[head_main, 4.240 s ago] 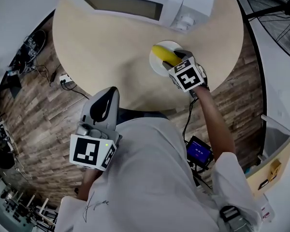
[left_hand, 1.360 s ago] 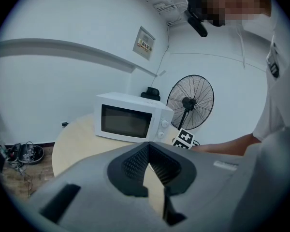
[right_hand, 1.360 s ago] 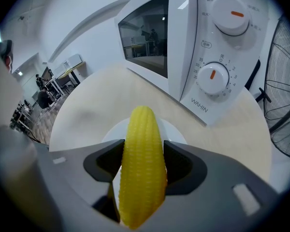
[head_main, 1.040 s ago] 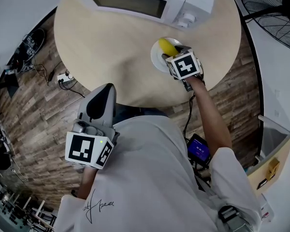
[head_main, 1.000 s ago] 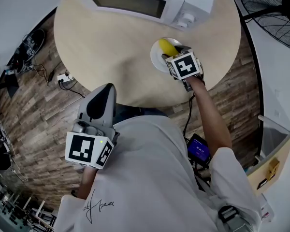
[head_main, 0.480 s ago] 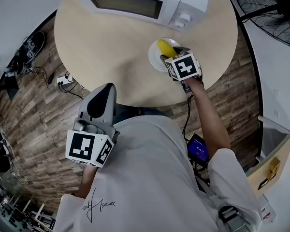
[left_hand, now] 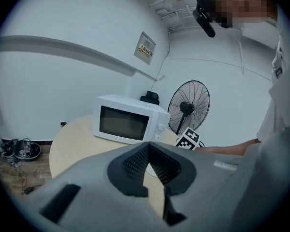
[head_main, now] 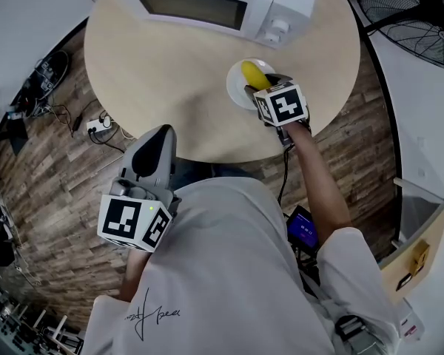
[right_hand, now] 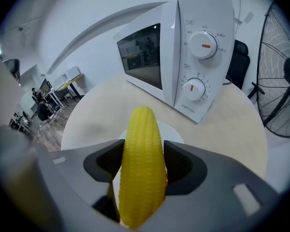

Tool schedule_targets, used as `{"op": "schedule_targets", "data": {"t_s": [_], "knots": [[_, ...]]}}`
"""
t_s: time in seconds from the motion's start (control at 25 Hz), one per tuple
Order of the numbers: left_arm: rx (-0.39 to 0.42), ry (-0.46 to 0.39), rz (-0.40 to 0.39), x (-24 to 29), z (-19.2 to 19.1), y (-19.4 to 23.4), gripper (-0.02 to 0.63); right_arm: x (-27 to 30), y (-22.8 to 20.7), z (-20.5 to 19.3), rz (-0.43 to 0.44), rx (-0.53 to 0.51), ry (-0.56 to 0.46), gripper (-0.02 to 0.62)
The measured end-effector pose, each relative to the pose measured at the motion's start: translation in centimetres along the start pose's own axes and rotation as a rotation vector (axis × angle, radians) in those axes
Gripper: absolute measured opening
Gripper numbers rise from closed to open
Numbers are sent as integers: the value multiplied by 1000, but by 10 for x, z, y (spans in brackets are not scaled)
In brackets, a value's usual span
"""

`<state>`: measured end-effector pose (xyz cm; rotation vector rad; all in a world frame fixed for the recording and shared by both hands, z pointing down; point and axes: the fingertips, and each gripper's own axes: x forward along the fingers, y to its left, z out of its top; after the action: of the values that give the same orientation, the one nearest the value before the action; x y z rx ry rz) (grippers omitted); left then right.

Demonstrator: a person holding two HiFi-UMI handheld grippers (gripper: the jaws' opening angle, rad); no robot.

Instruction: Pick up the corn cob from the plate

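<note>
Just in front of microwave (head_main: 207,2), knob side, right gripper (right_hand: 142,161) has jaws part-closed on corn cob (right_hand: 142,144), pads pressed to both flanks, cob tip twd microwave, over white plate (head_main: 235,95) on round table (head_main: 163,72). Left gripper (left_hand: 147,150) well back from microwave, past table edge; jaw tips together, nothing btwn.

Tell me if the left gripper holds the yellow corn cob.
No, the right gripper clamps the yellow corn cob; the left gripper holds nothing.
</note>
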<state>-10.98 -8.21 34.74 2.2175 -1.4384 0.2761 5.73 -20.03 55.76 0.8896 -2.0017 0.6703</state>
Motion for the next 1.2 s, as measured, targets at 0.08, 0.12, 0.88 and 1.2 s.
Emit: {"op": "schedule_targets", "data": {"t_s": [0.08,0.12,0.88,1.2], "knots": [[3,-1,-3,-2,0,-1,-5,-3,2,0,2,6,-7,267],[4,-2,-4,-3,0,-1,-5,-4,3,0,3,9,-10,267],[2,-20,-16,-14,-5,-5,-5,-37,19,10,26,68,-106,267],[2,-29,-16,-17,-4,-5,-5,-51,25,11,23,66,-131,267]]}}
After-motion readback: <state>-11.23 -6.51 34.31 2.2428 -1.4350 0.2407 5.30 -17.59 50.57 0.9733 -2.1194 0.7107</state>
